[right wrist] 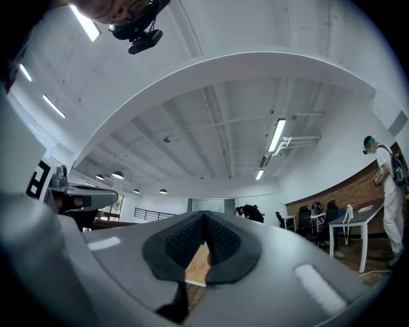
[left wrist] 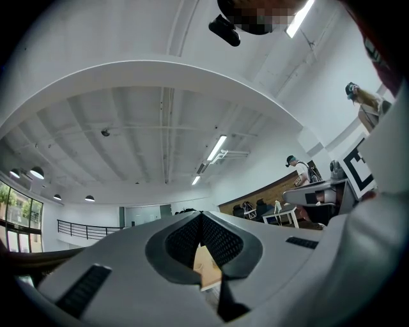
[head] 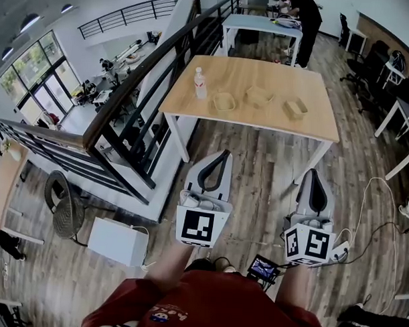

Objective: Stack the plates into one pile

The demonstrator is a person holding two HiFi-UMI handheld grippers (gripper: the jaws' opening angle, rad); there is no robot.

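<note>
Three tan plates lie apart in a row on the wooden worktop (head: 261, 69): the left plate (head: 225, 101), the middle plate (head: 259, 96) and the right plate (head: 295, 108). None of them rests on another. A bottle (head: 200, 83) stands upright just left of the row. The left tool (head: 223, 156) and the right tool (head: 314, 174) are held close to the person, well short of the worktop and over the wooden floor (head: 257, 195). Each tool has its jaws pressed together with nothing between them, and each points slightly upward.
</note>
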